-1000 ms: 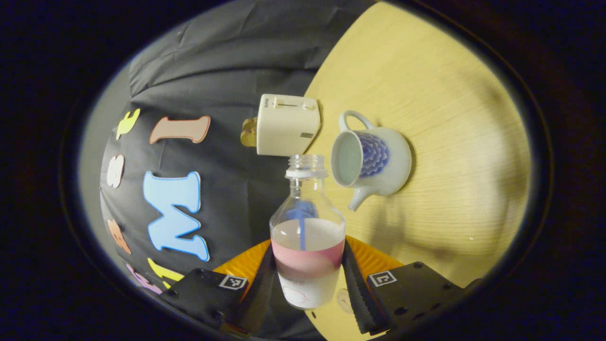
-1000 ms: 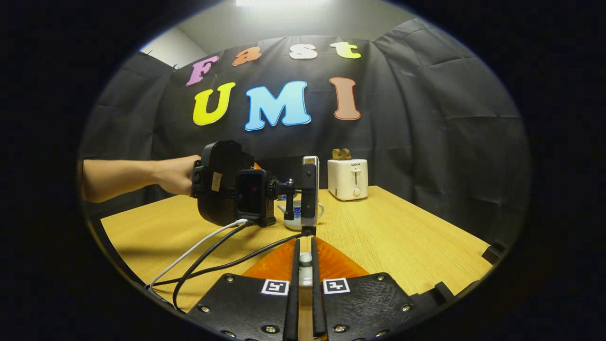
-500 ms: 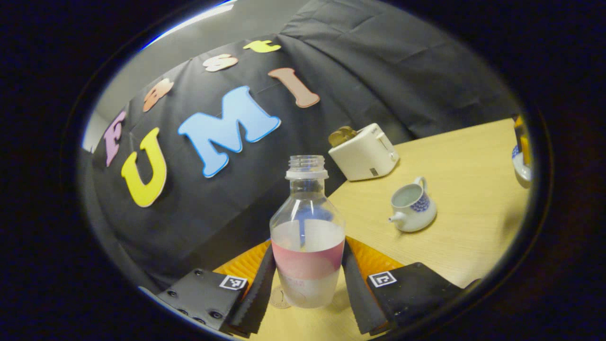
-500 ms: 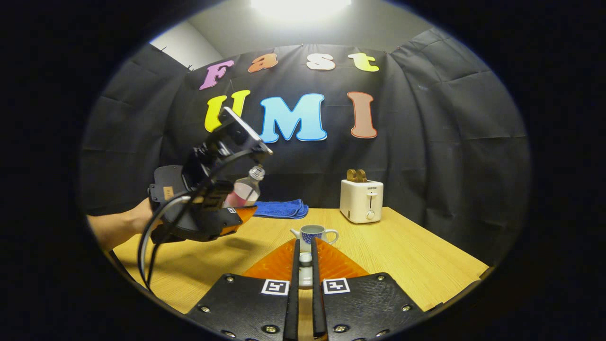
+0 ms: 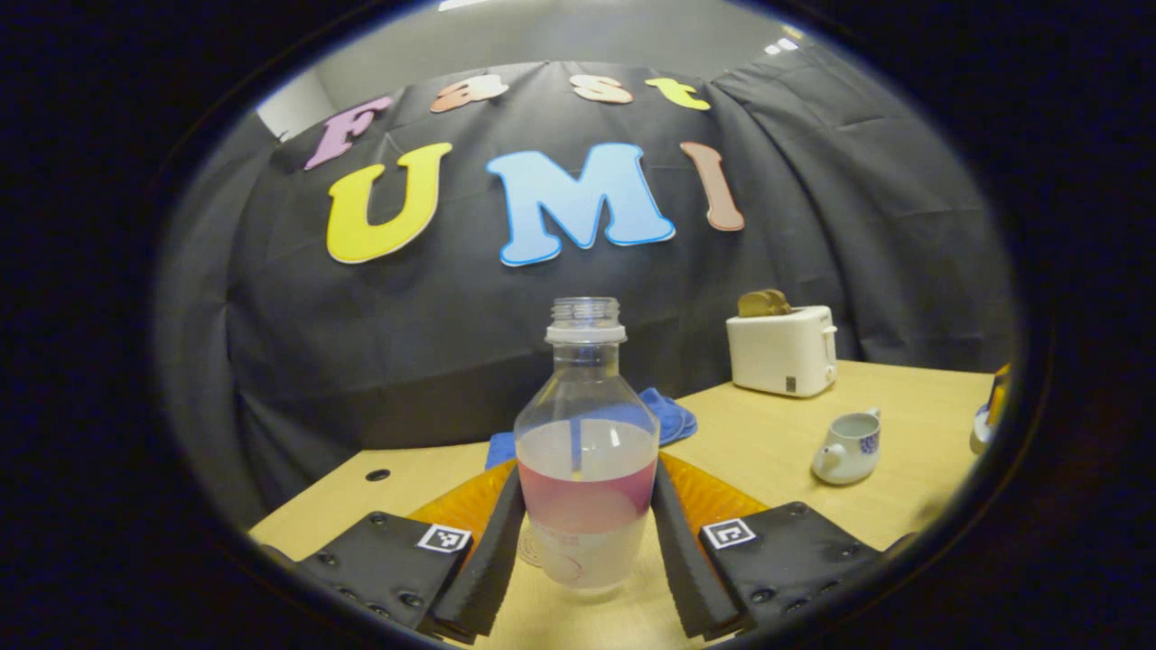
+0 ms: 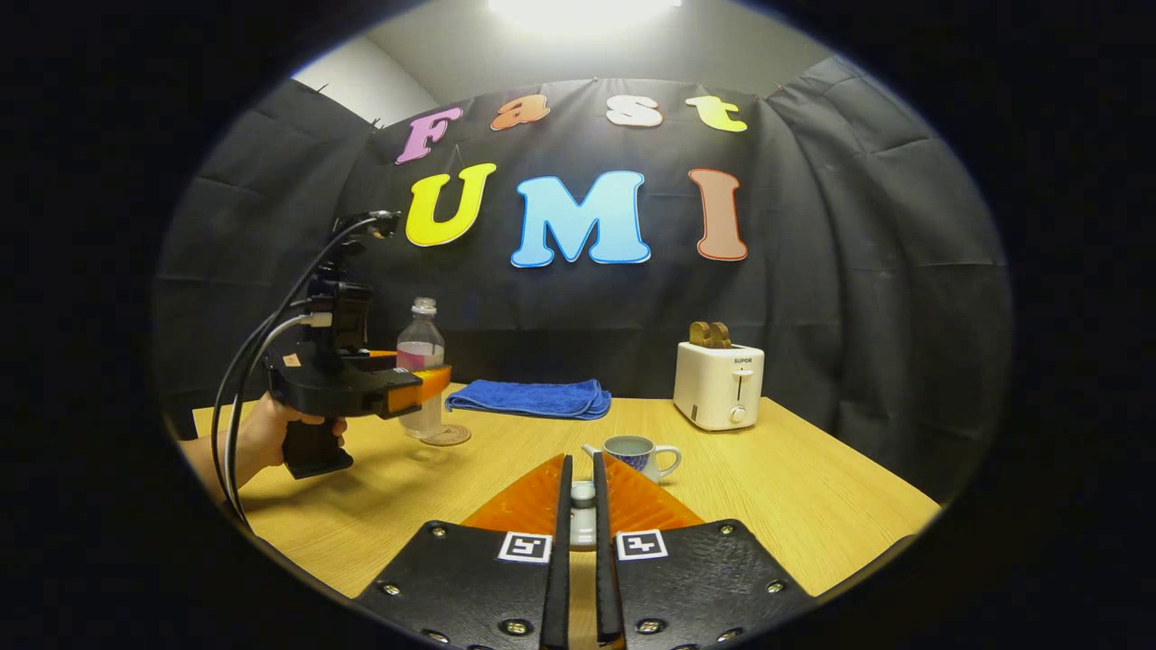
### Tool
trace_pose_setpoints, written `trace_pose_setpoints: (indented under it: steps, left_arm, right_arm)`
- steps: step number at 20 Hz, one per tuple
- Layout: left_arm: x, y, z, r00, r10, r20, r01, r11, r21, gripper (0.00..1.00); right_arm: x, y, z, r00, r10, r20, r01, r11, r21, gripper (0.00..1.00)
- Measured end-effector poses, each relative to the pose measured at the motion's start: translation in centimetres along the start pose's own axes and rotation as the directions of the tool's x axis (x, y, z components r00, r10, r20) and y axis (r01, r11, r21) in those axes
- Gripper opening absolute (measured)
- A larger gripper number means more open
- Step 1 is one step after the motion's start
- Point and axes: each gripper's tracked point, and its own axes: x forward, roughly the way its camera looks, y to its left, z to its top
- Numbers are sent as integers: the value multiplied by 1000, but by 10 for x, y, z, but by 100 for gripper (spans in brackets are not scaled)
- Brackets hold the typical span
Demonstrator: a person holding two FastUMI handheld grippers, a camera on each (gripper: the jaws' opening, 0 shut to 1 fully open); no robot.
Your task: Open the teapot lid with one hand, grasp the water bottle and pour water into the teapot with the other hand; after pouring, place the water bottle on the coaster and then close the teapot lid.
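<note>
A clear uncapped water bottle (image 5: pixel 585 397) with a pink label, partly full, stands upright between the fingers of my left gripper (image 5: pixel 587 478), which is shut on it. In the right gripper view that bottle (image 6: pixel 421 361) is low over a round coaster (image 6: pixel 447 435) at the table's left. I cannot tell whether it rests on it. The coaster (image 5: pixel 529 549) peeks out by the bottle's base. The white and blue teapot (image 6: pixel 635 454) (image 5: pixel 844 447) stands lidless at mid-table. My right gripper (image 6: pixel 582 465) is shut on the small teapot lid (image 6: pixel 582 515), in front of the pot.
A white toaster (image 6: pixel 720 384) (image 5: pixel 781 350) with toast in it stands at the back right. A folded blue cloth (image 6: pixel 533 397) lies at the back by the wall. A hand (image 6: pixel 266 433) holds the left gripper, with cables trailing off the wooden table (image 6: pixel 795 487).
The bottle has swung from tipped over the teapot's mouth back to upright and moved left and down to the coaster. The right gripper stayed shut on the lid.
</note>
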Motion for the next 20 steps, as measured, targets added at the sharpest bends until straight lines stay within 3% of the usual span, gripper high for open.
trace_pose_setpoints:
  steps: [8, 20]
  left_arm:
    - [62, 33, -35, 999, 43, -32, -47, 992, -118, 84]
    - [89, 33, -54, 997, 59, -45, -64, 990, -128, 85]
  right_arm:
    - [11, -10, -6, 1000, -19, -15, 20, 1000, 17, 12]
    - [13, -22, -15, 998, -46, -41, 47, 998, 31, 12]
